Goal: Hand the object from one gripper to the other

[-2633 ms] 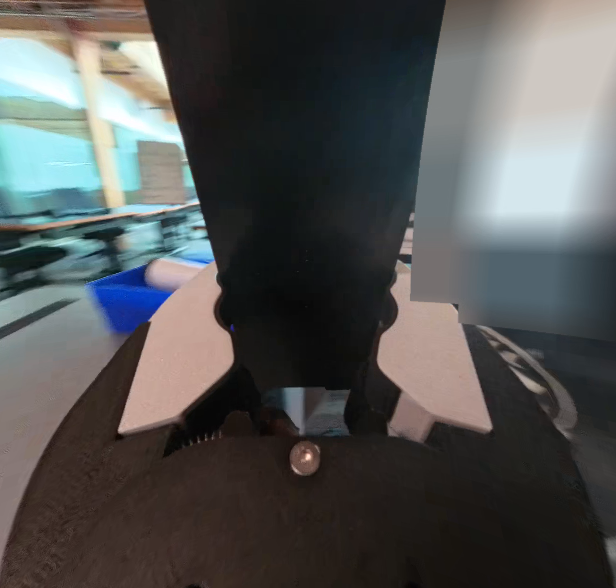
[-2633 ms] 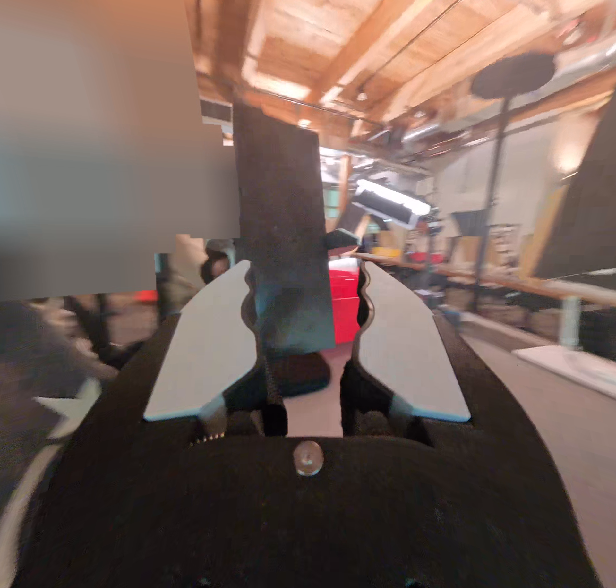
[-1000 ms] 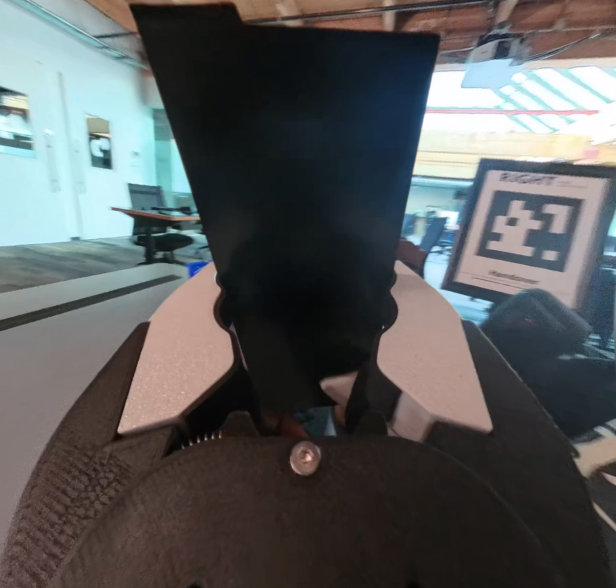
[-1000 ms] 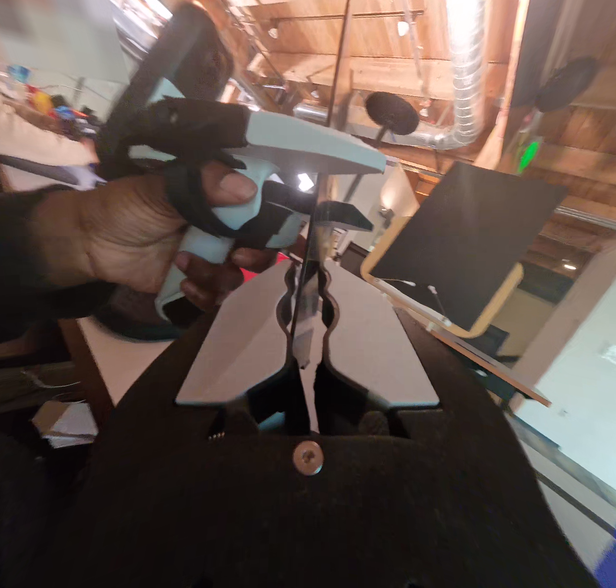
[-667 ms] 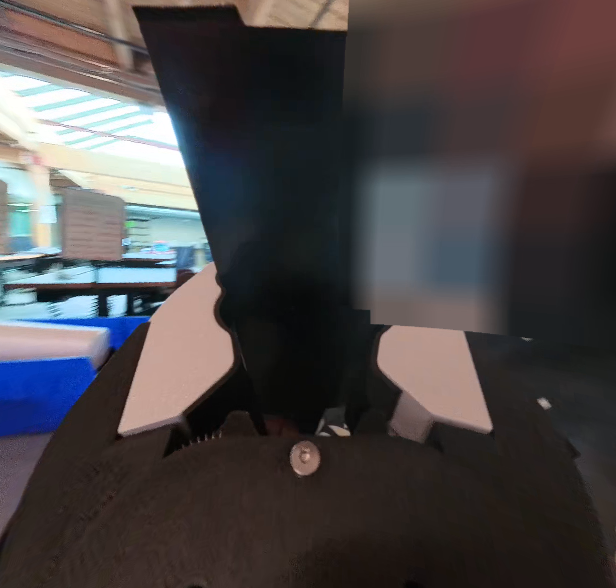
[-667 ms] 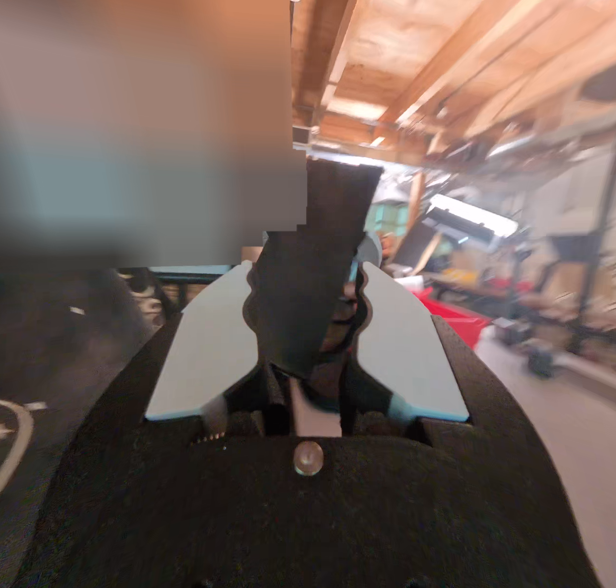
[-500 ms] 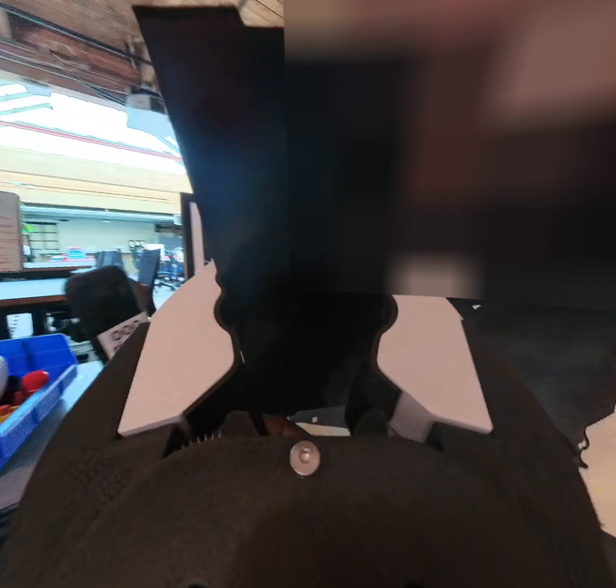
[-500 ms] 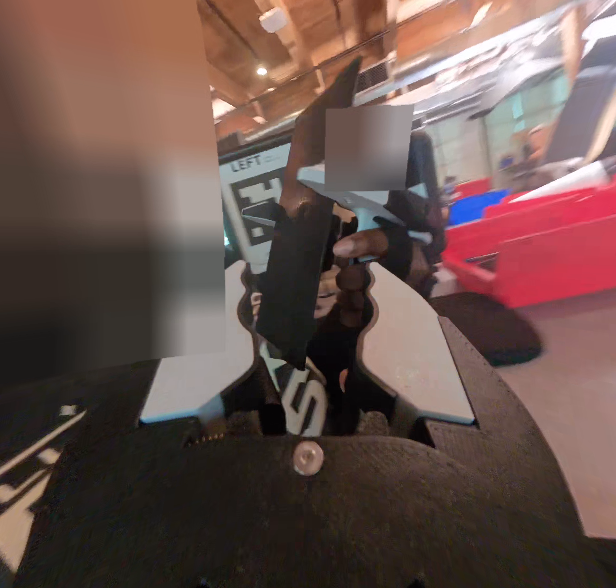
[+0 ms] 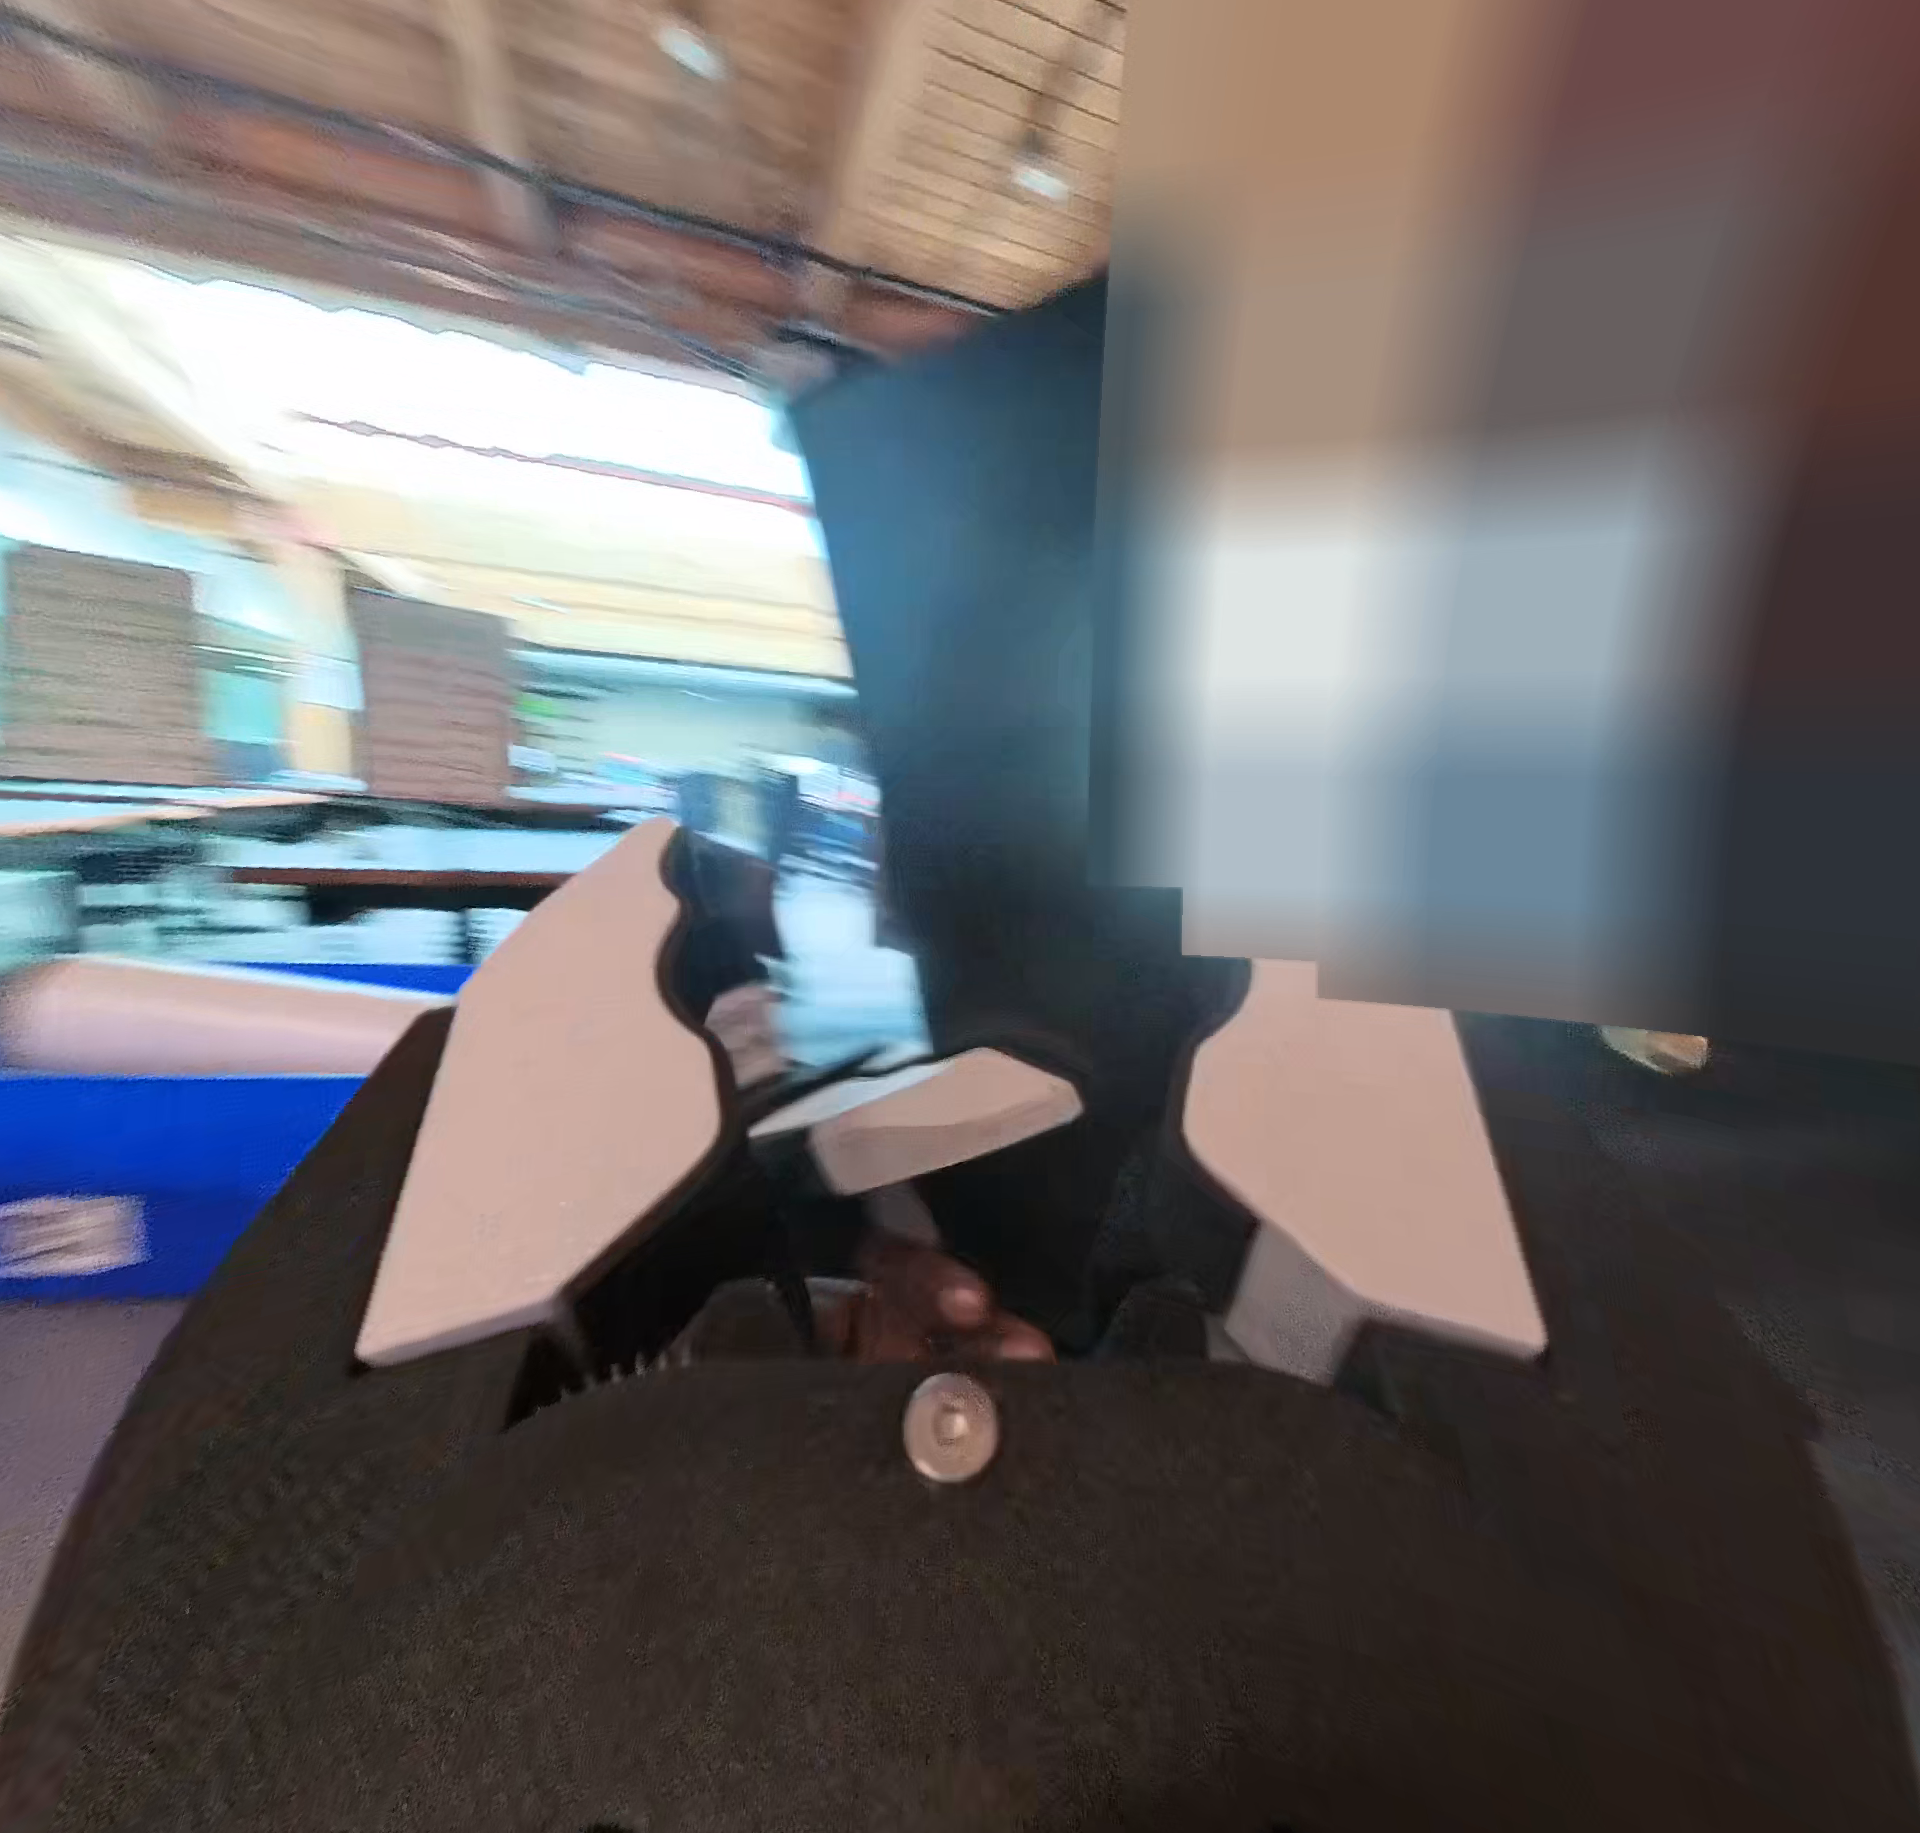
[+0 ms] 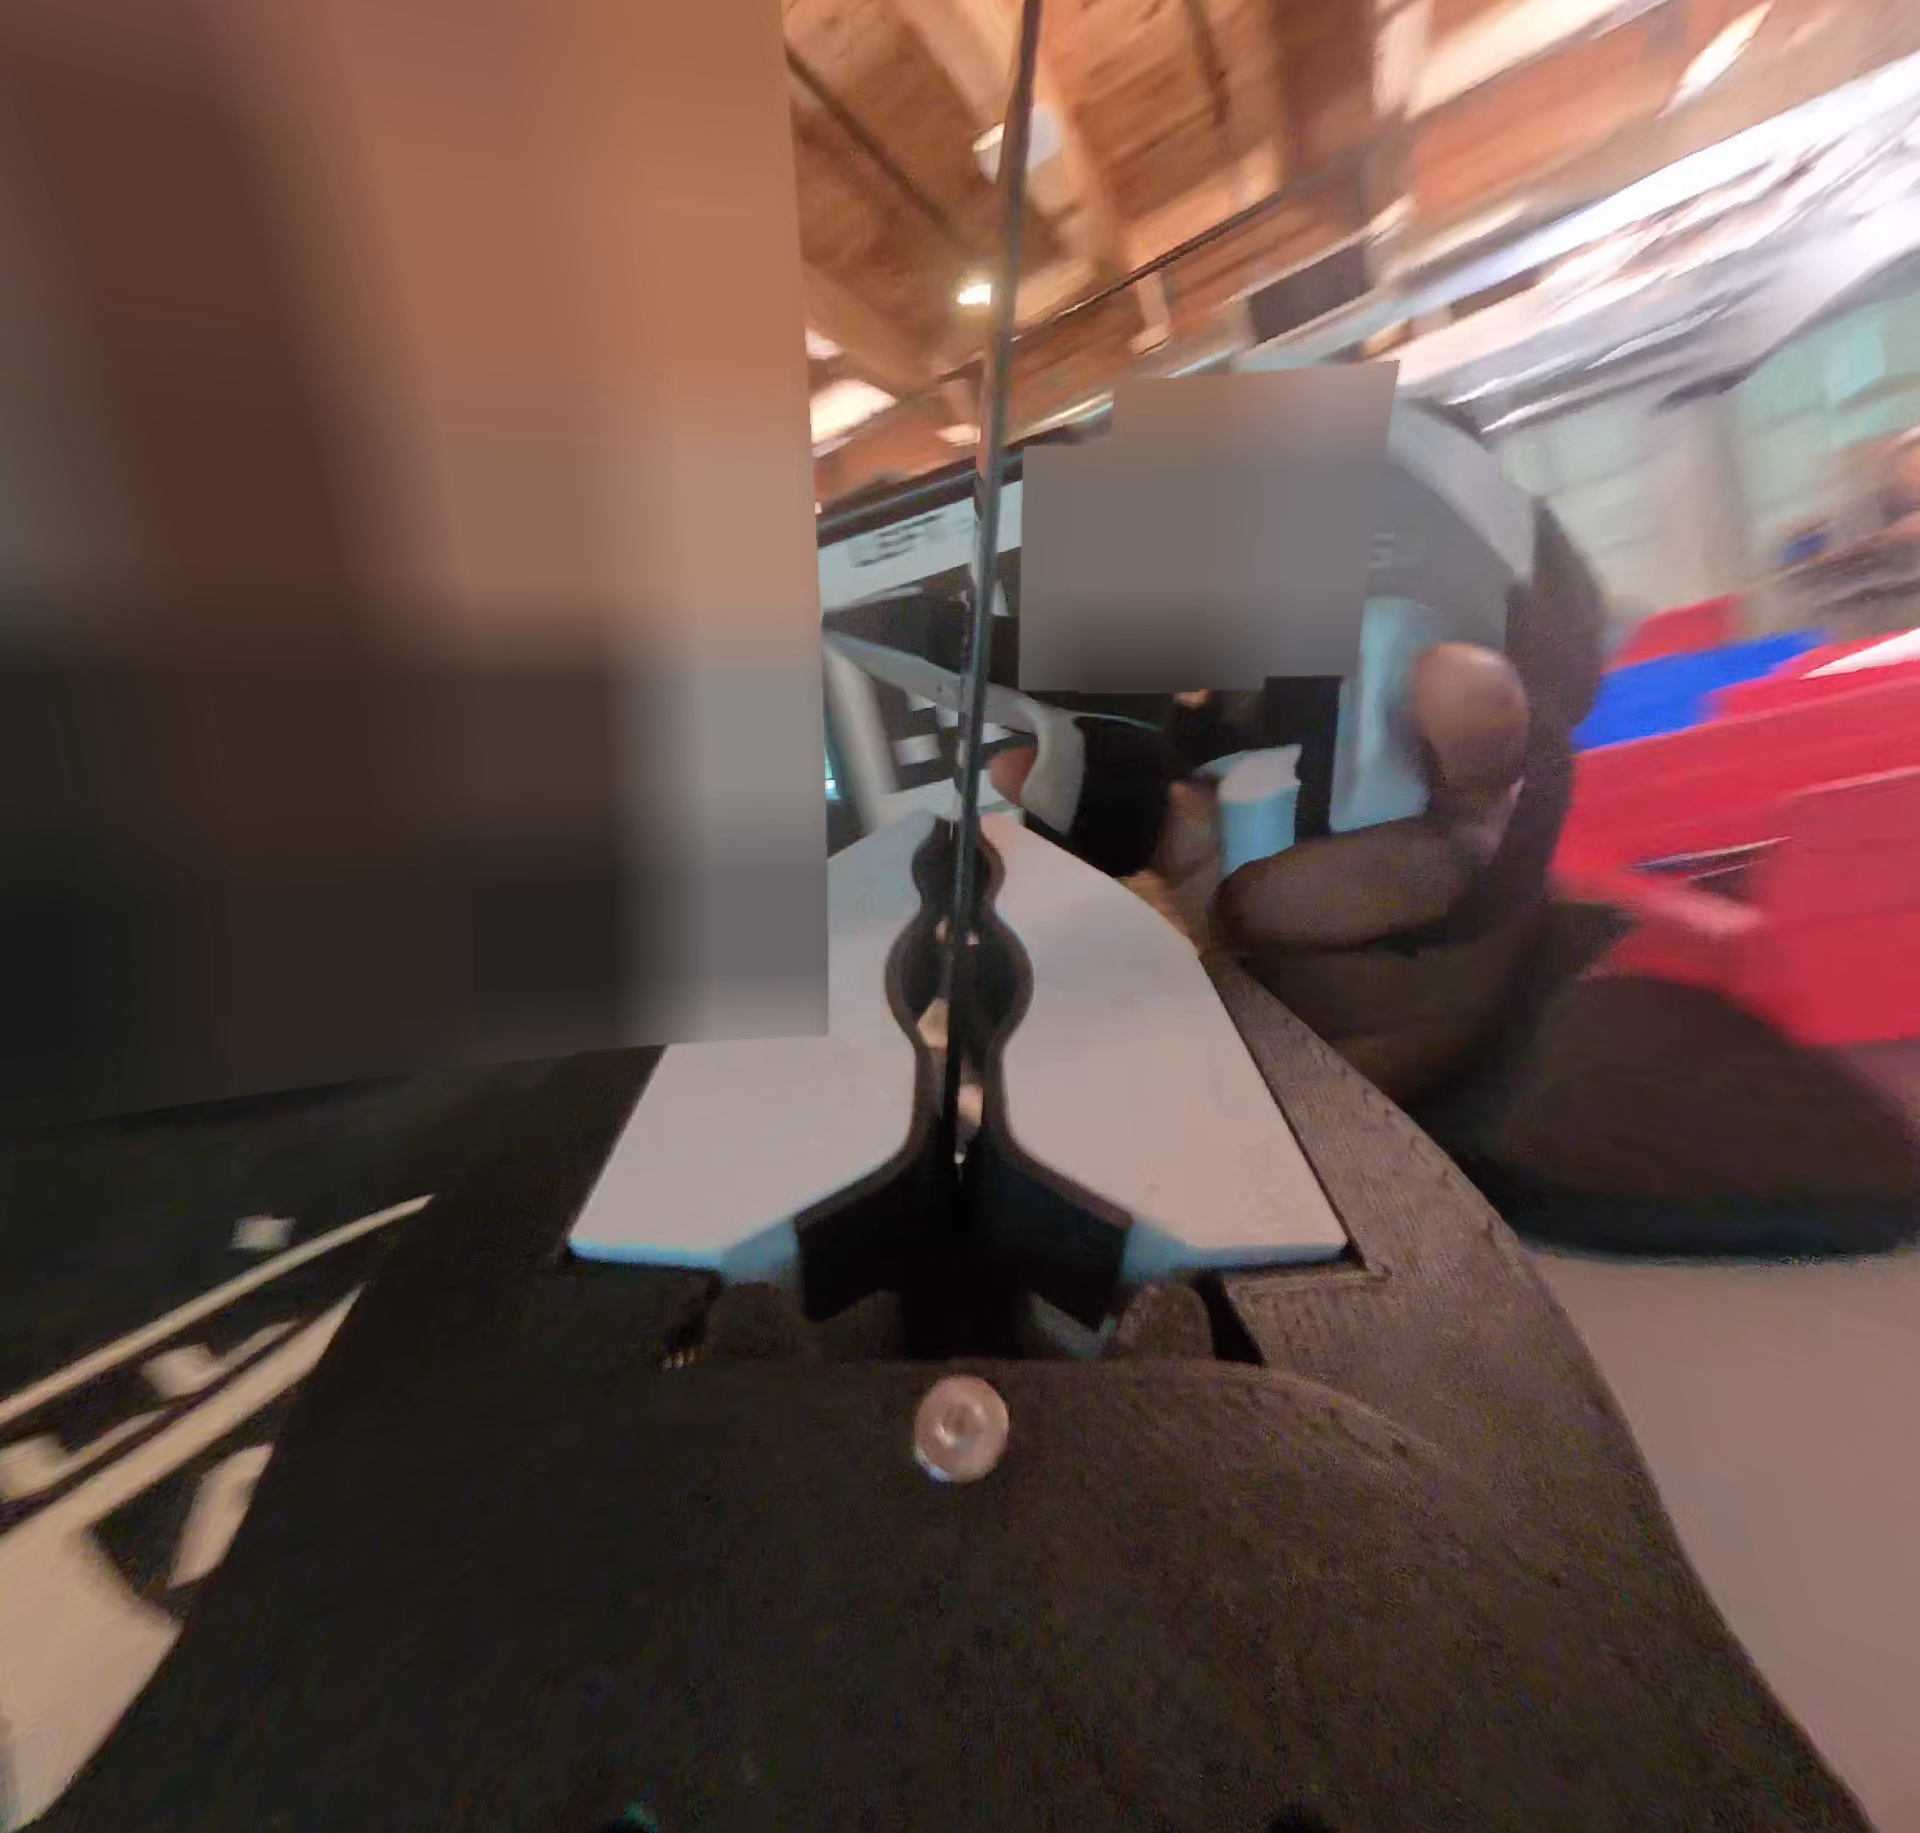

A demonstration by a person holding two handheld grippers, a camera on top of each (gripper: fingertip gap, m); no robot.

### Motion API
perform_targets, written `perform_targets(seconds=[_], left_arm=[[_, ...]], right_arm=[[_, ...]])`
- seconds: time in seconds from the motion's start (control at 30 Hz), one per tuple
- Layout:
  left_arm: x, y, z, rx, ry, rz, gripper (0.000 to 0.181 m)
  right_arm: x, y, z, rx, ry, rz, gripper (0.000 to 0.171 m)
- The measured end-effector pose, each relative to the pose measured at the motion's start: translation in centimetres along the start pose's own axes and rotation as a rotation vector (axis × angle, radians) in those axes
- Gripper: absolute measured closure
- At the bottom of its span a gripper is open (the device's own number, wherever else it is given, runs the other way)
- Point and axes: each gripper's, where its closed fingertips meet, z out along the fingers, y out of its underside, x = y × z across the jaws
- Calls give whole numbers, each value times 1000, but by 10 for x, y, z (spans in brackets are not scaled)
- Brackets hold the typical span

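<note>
Between the closed right tongs stands the black sheet, edge-on and upright; the left tongs gape wide just beside it, holding nothing.

A blue bin sits at the left beneath wooden ceiling beams, while red bins stand at the right, all blurred.

A grey work surface is visible at lower right in the right wrist view. Red bins rest on it. In the left wrist view, a blue bin sits on a grey surface; motion blur obscures detail.
</note>
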Motion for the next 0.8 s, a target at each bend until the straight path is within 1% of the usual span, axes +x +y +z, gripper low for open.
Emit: perform_targets(seconds=[0.03, 0.07, 0.1, 0.17, 0.2, 0.27, 0.3, 0.37, 0.47, 0.57, 0.6, 0.63, 0.7, 0.73, 0.8], left_arm=[[-21, -10, -6, 48, -155, 37, 86], [-38, -19, -14, 91, -297, 73, 85], [-48, -28, -22, 138, -401, 111, 85], [-58, -38, -32, 192, -548, 176, 85], [-60, -36, -32, 171, -596, 202, 84], [-64, -25, -25, 97, -676, 245, 79], [-66, -18, -20, 55, -705, 266, 76], [-66, -3, -9, -30, -737, 302, 72], [-70, 10, -3, -95, -769, 284, 72], [-73, 11, -9, -77, -767, 244, 90], [-71, 10, -9, -76, -738, 232, 90], [-71, 11, -9, -91, -714, 216, 91], [-68, 10, -11, -130, -649, 156, 91], [-66, 5, -13, -116, -615, 126, 91], [-52, -7, -14, -69, -471, 68, 91]], right_arm=[[9, -7, -4, 10, 98, -110, 169], [20, -17, -11, 17, 224, -236, 169], [31, -26, -20, 16, 367, -360, 169], [45, -46, -39, 12, 622, -583, 169], [50, -52, -48, -6, 736, -680, 169], [61, -58, -61, -94, 953, -844, 169], [65, -56, -65, -153, 1039, -911, 169], [71, -50, -65, -265, 1140, -1029, 169], [75, -39, -59, -369, 1189, -1133, 169], [77, -31, -55, -420, 1198, -1157, 169], [77, -29, -52, -435, 1185, -1175, 168], [76, -26, -49, -449, 1160, -1189, 163], [72, -17, -38, -472, 1040, -1136, 143], [68, -15, -31, -460, 968, -1067, 134], [57, -18, -24, -399, 849, -894, 111]])
